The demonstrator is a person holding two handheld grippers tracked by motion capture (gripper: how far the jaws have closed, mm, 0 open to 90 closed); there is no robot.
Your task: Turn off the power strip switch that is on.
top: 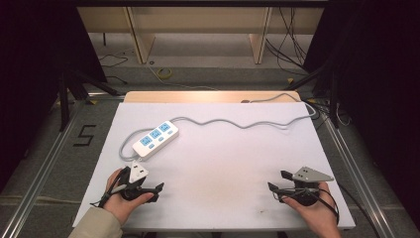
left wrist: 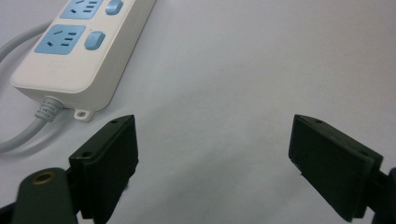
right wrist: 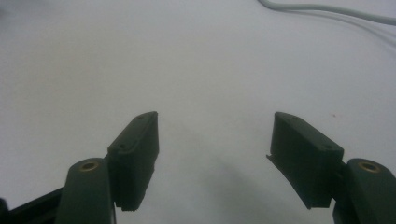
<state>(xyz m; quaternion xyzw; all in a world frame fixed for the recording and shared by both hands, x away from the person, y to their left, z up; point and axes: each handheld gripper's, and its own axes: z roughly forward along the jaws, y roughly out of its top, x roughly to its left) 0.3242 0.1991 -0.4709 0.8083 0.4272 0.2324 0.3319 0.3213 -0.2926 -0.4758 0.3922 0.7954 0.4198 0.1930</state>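
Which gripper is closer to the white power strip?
Left. The left gripper sits just below the power strip, near its cord end; the right gripper is far across the table.

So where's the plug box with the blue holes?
The power strip lies on the white table's left side in the high view, just beyond the left hand-held gripper.

High view: the white bench is evenly and brightly lit; surroundings at 9 and 3 o'clock fall to near black. A warm bright strip lies along the bench's far edge at 12 o'clock. Image soft, low in detail. Left gripper view: power strip at 10 o'clock reasonably sharp, casting a soft shadow; near fingers dark, slightly blurred. Right gripper view: hazy throughout, diffuse shadow between the fingers at 6 o'clock.
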